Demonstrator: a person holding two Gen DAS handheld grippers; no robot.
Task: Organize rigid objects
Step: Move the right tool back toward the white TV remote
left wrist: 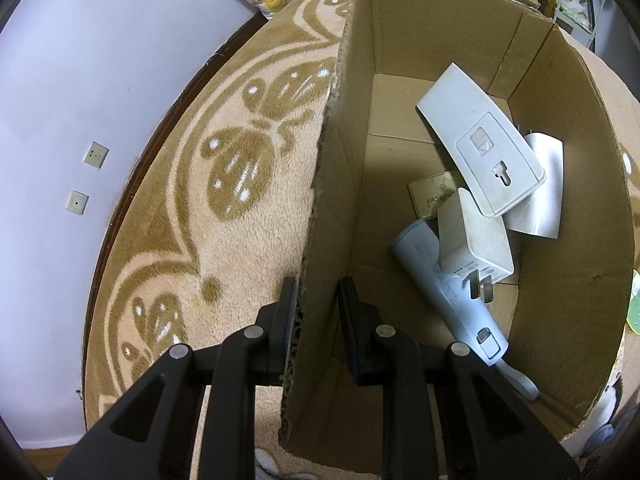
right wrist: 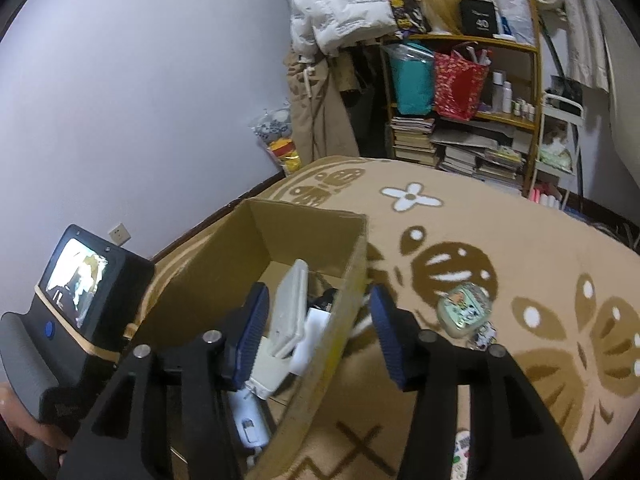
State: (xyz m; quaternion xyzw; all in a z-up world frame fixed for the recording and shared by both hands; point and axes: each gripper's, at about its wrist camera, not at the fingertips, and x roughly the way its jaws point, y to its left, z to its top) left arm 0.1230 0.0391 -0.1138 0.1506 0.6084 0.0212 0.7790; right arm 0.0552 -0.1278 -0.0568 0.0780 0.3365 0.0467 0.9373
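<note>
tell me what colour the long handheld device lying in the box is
Pale blue device, clearest in the left wrist view.

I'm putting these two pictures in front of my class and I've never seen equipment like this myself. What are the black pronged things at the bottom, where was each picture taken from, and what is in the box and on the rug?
There is no robot. A person holds a two-finger gripper in each hand, and a wide-angle camera on each looks out along its fingers, so the room appears curved.

In the left camera's picture, the left gripper straddles one wall of the cardboard box, its jaws on either side but not fully closed. Inside lie a white remote-style unit, a white plug adapter, a pale blue device and a gold card.

In the right camera's picture, the right gripper stands open across the opposite box wall. On the patterned rug beside the box sits a small green tin. The screened device at left is the other gripper's handle.
</note>
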